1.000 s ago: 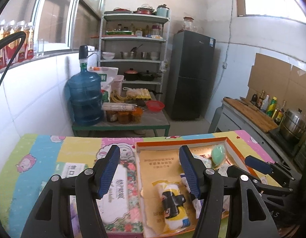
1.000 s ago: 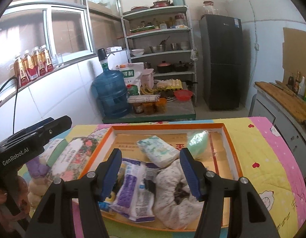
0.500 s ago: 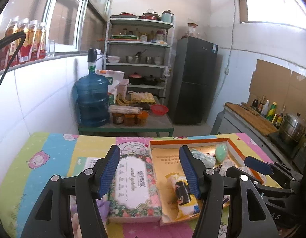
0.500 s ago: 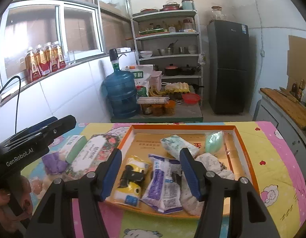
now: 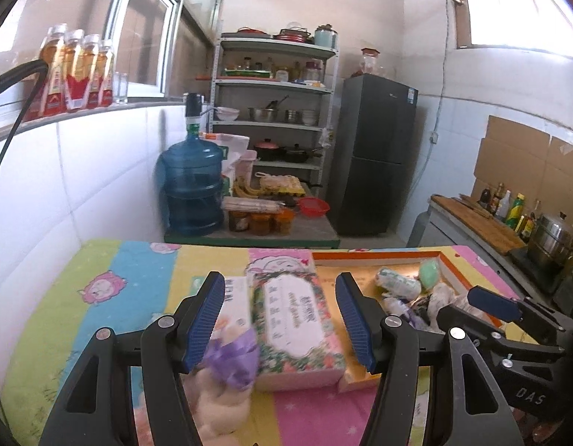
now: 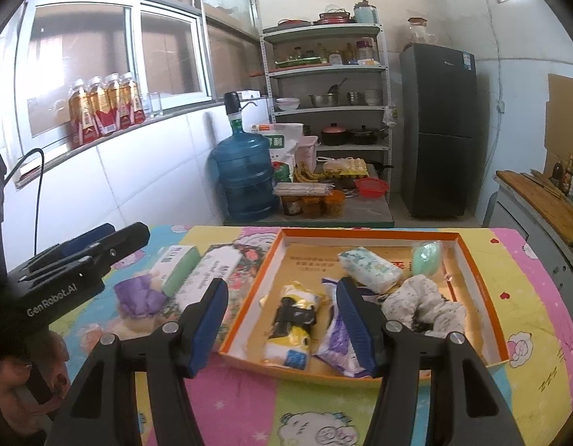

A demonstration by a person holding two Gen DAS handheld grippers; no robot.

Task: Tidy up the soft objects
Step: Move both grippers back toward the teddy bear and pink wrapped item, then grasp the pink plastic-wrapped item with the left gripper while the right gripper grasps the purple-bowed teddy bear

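Both tools hover with jaws spread, holding nothing. Ahead of the left gripper lies a floral rectangular tissue box. Beyond the right gripper, a shallow orange-rimmed cardboard tray holds soft packets, including a yellow wrapped bundle.

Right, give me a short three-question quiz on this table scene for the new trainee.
1. True or false: the floral tissue pack lies inside the orange tray.
2. Which item sits in the tray's far right corner? A) green sponge B) purple cloth C) yellow pouch
3. Fill in: both the left gripper and the right gripper are ____ and hold nothing.

Key: 1 false, it lies on the mat left of the tray; 2 A; 3 open.
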